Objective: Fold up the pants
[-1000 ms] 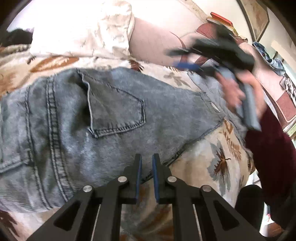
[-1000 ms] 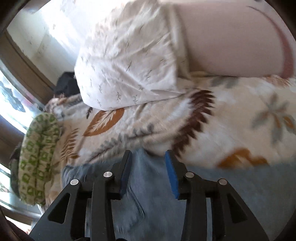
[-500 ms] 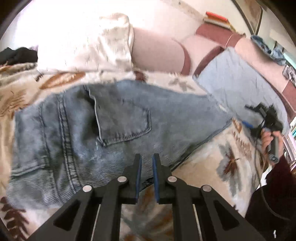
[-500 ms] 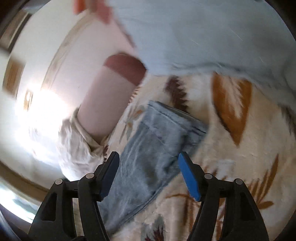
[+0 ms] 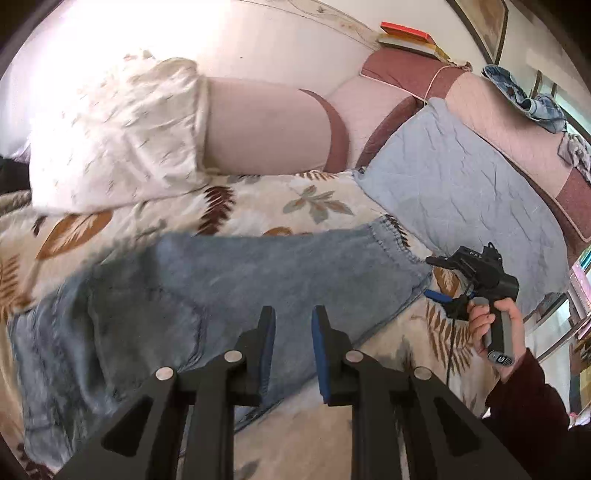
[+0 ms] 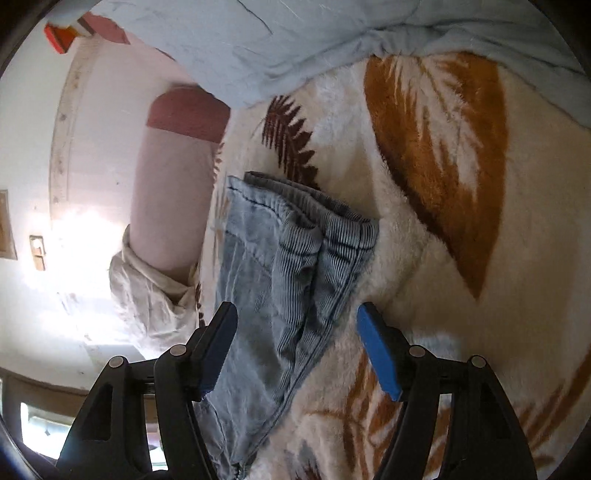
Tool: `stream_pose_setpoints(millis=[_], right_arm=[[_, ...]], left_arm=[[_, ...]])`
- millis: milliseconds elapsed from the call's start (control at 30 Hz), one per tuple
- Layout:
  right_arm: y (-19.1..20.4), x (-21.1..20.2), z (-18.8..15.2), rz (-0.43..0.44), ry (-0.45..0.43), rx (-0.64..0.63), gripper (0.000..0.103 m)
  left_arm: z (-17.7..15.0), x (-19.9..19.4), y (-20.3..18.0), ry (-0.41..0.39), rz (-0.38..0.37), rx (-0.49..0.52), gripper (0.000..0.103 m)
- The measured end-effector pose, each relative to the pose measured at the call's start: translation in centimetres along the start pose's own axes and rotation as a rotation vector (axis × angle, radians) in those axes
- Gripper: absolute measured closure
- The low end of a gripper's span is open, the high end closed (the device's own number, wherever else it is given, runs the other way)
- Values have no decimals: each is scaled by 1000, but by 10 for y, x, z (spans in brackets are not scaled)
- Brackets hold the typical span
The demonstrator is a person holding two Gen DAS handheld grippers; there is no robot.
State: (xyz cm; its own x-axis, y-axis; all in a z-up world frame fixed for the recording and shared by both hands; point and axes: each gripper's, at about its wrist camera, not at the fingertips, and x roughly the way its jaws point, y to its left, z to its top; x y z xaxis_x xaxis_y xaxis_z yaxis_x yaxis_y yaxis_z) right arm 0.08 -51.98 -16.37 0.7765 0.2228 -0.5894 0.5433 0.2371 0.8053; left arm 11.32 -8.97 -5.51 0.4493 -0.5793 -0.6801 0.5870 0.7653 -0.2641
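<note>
On a fluffy cream blanket (image 5: 325, 206) with brown and orange leaf shapes lie the blue jeans (image 5: 229, 288), spread out flat across the middle. From the left wrist camera, the left gripper (image 5: 293, 332) sits low over the near edge of the jeans, and its two blue-padded claws have a small gap between them with nothing held; denim shows through the gap. Off to the right, a hand (image 5: 495, 328) in a dark red sleeve holds the right gripper (image 5: 437, 280) just beside the hem end of the jeans, close to the cloth, though I cannot tell from here if it touches. From the right wrist camera, the right gripper (image 6: 297, 343) has its claws spread wide and holds nothing. The bunched, ribbed end of the jeans (image 6: 295, 251) lies on the blanket (image 6: 424, 240) in front of the claws, more toward the left one. A pale blue quilt (image 5: 465, 192) rests past the jeans, near the hem end. A white pillow (image 5: 110, 133) and a pink bolster (image 5: 266, 125) sit at the far side of the blanket, touching each other. Some books (image 5: 406, 35) lie on top of the pink and dark red headboard (image 5: 402, 74).
</note>
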Motion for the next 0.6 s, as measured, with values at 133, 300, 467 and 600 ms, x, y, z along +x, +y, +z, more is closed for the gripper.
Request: stream_pose_setpoints(millis=[133,300,467,600], right_arm=[[0,12,11,18,8,10,35],[1,13,11,-16,-3,-2,45],[-21,11,14,-8,18,66,85],[-26,7,12,-9,10,75,86]], left_arm=[[18,13,-22,1,-4,23,81],[42,40,-53,14,-31,67,81],[70,86,-81,104,-43,99,81],[96,131,-99,181,-46,109,81]])
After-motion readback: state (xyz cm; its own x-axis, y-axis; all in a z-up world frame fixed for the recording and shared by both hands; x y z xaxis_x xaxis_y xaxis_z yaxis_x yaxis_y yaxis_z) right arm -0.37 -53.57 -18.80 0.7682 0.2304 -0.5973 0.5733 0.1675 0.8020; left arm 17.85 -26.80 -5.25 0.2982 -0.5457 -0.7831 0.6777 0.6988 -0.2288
